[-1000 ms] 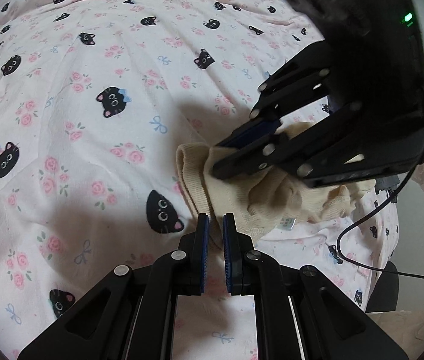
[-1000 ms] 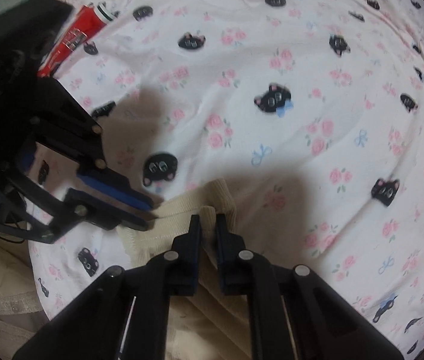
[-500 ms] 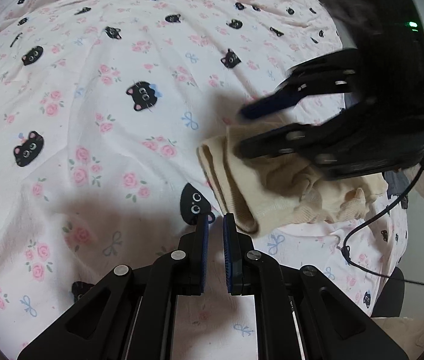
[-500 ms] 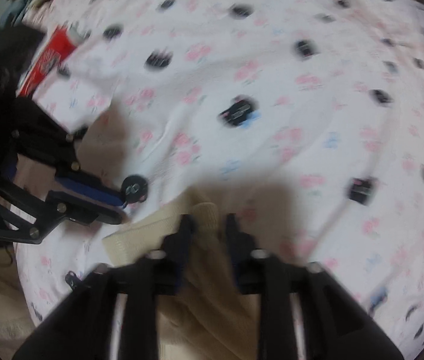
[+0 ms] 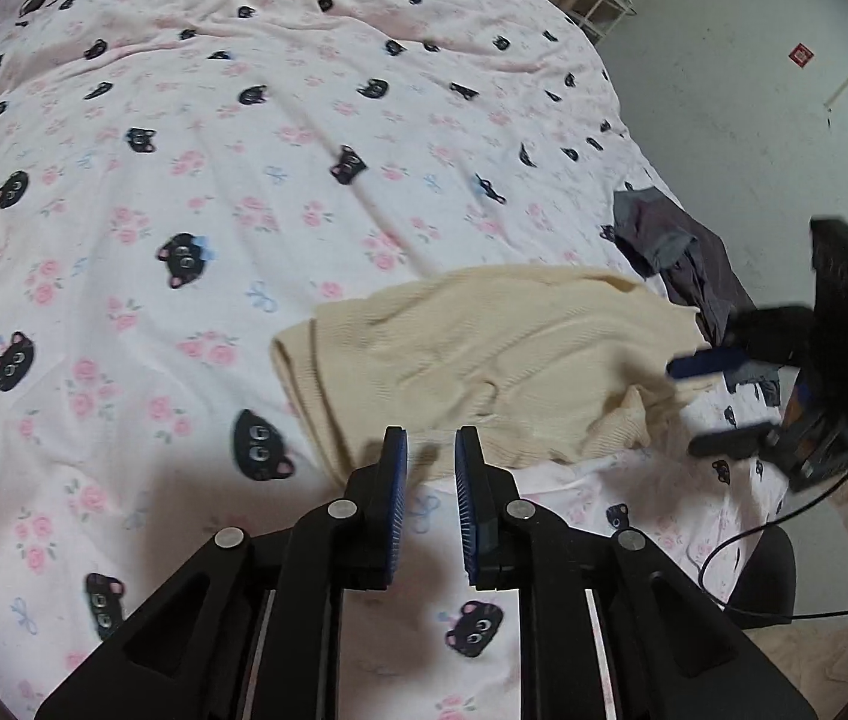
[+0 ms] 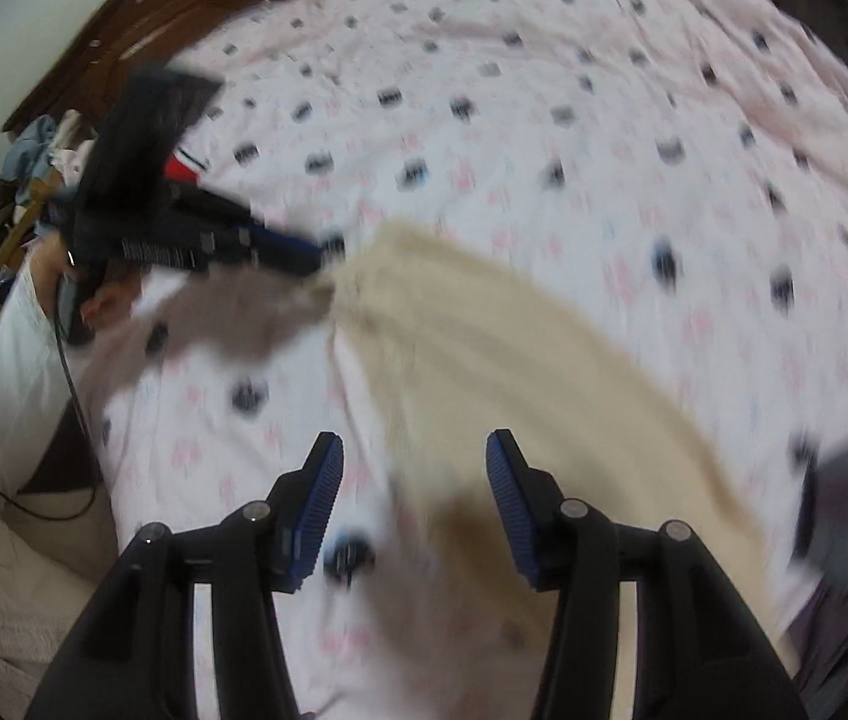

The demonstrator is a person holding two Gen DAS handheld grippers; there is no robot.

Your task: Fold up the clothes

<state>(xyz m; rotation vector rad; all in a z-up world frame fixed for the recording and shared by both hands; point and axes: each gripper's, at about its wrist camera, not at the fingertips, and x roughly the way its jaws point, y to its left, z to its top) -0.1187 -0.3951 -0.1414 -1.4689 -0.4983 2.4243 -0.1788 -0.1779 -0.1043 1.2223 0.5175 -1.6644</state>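
So the big change here: both grippers have let go of the cream knit garment (image 5: pixel 484 372), which a second ago sat bunched up and pinched between them. Now it's lying spread out on the cat-and-rose bedspread (image 5: pixel 184 180), right of centre in the left wrist view, running from mid-frame toward the lower right in the right wrist view. The right gripper (image 6: pixel 415 492) has just been opening and its jaws stand wide apart with nothing pressed between them; the cloth just lies underneath, and the whole view is smeared from a fast swing. The left gripper (image 5: pixel 430 468) has cracked open a bit too, a narrow gap between the blue pads, nothing in it, hovering over the garment's near edge. In the left view the right one has pulled off to the far right edge, near a dark grey garment (image 5: pixel 682 246). My read: that fold or layout step is finished and both are free to regrip for the next fold.
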